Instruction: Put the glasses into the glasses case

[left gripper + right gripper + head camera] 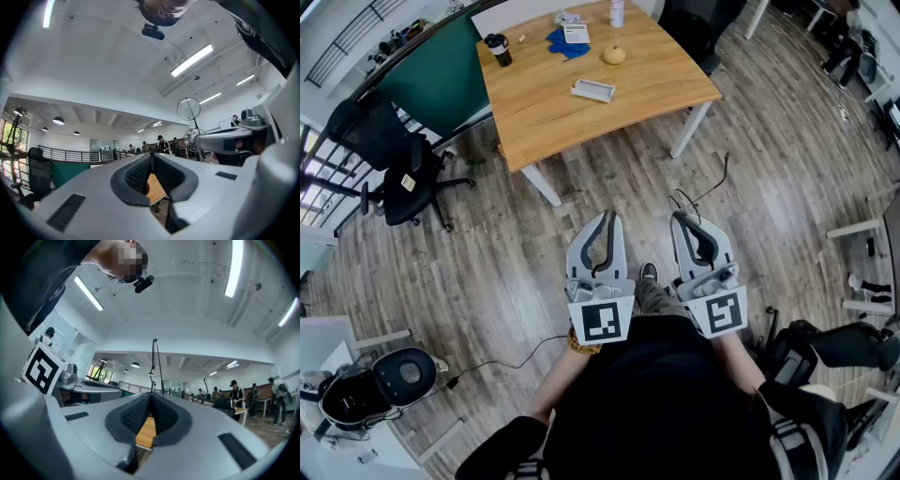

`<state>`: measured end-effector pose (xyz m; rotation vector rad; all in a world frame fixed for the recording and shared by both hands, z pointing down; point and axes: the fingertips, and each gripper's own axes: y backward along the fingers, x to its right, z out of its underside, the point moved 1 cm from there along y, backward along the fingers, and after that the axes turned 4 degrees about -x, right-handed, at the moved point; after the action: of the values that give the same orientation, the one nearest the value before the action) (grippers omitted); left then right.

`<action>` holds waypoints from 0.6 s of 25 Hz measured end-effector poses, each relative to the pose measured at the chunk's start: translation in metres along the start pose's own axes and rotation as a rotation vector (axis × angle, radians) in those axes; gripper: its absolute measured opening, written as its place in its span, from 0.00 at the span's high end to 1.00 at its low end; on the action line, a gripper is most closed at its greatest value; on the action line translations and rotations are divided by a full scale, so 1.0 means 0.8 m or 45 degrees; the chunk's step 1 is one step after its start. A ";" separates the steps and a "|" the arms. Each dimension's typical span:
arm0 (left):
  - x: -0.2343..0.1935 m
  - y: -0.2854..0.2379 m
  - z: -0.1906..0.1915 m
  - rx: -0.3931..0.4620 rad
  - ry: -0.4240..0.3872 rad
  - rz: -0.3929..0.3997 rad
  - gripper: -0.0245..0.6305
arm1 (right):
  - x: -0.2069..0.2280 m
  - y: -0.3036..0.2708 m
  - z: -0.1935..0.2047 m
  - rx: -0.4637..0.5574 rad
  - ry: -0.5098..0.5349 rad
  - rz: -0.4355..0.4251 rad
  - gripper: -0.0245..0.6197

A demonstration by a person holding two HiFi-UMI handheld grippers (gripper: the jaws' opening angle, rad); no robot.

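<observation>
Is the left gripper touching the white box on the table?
Apart. In the head view the left gripper hangs over the floor near the person, well short of the flat white box on the light wooden table.

The white container (617,11) on the table (544,112) is cut by the top edge. The flat white object (592,90) there is too small to identify.

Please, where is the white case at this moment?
In the head view, the white case lies near the middle of the wooden table, closer to the camera than the yellow round thing and the blue cloth.
</observation>
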<state>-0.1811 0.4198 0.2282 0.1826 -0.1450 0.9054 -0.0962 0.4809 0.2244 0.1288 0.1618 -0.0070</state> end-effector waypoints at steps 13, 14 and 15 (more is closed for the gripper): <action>0.042 -0.084 0.009 -0.087 -0.049 -0.048 0.90 | 0.101 -0.023 0.035 0.027 -0.111 -0.058 0.94; 0.047 -0.090 0.012 -0.095 -0.056 -0.053 0.90 | 0.107 -0.024 0.040 0.027 -0.119 -0.067 0.94; 0.051 -0.095 0.014 -0.103 -0.060 -0.060 0.90 | 0.113 -0.026 0.044 0.029 -0.128 -0.075 0.94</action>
<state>-0.0966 0.4024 0.2401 0.1317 -0.2197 0.8472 -0.0017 0.4560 0.2418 0.1456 0.0649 -0.0741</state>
